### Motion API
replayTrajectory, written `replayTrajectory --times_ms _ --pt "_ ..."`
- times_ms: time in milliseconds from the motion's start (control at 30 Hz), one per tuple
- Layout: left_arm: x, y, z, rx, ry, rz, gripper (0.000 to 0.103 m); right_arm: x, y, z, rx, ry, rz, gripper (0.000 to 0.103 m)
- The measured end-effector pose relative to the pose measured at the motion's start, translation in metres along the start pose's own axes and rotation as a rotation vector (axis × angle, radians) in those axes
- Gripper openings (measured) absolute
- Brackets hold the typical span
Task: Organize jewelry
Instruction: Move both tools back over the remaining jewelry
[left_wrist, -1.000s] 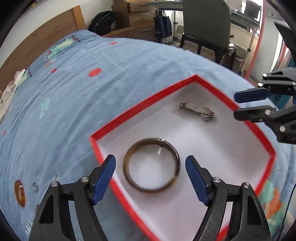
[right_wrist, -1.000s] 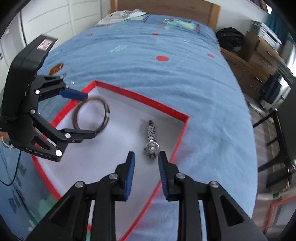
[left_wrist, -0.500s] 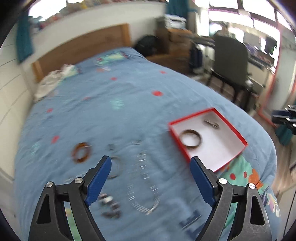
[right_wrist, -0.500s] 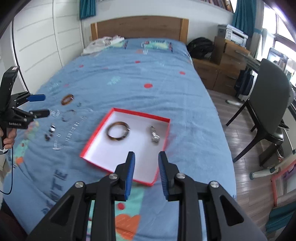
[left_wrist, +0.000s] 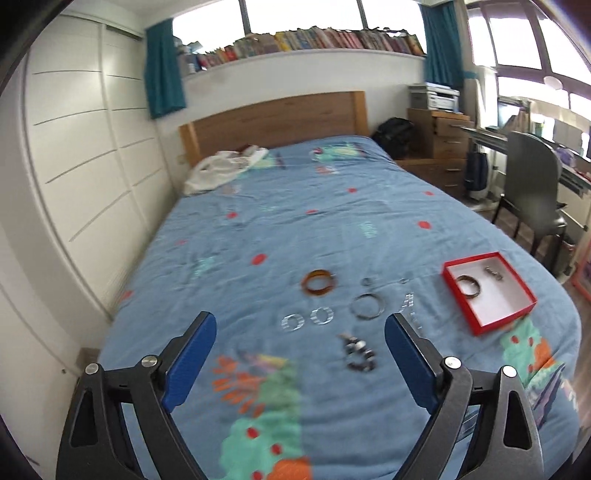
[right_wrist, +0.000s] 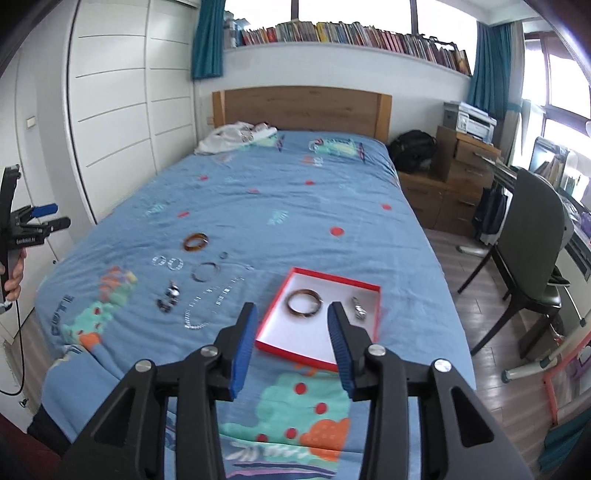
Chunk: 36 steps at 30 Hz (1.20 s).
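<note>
A red-rimmed white tray (right_wrist: 377, 302) (left_wrist: 453, 286) lies on the blue bed and holds a dark bangle (right_wrist: 304, 302) (left_wrist: 468, 285) and a small watch (right_wrist: 358, 308) (left_wrist: 494, 273). Left of it on the bedspread lie an amber bangle (right_wrist: 195, 242) (left_wrist: 318, 283), a thin metal bangle (right_wrist: 205, 272) (left_wrist: 368, 306), hoop earrings (left_wrist: 307, 318), a silver chain (right_wrist: 212, 302) and a dark beaded piece (right_wrist: 168, 297) (left_wrist: 357, 352). My left gripper (left_wrist: 300, 363) is open and empty, held well back from the bed. My right gripper (right_wrist: 291, 341) is open and empty, above the bed's foot.
The bed has a wooden headboard (right_wrist: 301, 107) with white cloth (right_wrist: 236, 136) near it. White wardrobes (right_wrist: 122, 110) stand on the left. A dresser (right_wrist: 458, 184) and a dark chair (right_wrist: 532, 251) stand on the right on the wooden floor.
Both grippers have pulled far back from the tray, so the whole bed now shows. My right gripper has opened from nearly shut. The dark bangle stays in the tray.
</note>
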<state>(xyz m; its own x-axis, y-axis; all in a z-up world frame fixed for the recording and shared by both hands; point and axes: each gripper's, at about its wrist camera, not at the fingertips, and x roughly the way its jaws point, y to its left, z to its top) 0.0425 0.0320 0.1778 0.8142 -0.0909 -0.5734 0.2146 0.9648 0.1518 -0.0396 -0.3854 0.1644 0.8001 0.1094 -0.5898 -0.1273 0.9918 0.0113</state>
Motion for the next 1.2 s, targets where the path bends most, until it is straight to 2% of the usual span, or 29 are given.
replayTrajectory --times_ms 167,467,933,1200 --pt "-0.022 0.025 -0.026 -0.036 -0.009 0.030 0.093 -0.007 0.023 -0.002 0.012 -0.014 0.033 0.048" --pt "-0.025 0.044 -0.052 -0.112 -0.004 0.079 0.094 0.003 0.047 -0.011 0.038 -0.008 0.044 0.051" --pt "0.027 0.060 -0.078 -0.171 0.069 0.083 0.094 0.048 0.062 -0.014 0.127 0.009 0.000 0.055" --pt "0.070 0.071 -0.088 -0.182 0.134 0.063 0.094 0.095 0.079 -0.010 0.137 0.051 0.004 0.055"
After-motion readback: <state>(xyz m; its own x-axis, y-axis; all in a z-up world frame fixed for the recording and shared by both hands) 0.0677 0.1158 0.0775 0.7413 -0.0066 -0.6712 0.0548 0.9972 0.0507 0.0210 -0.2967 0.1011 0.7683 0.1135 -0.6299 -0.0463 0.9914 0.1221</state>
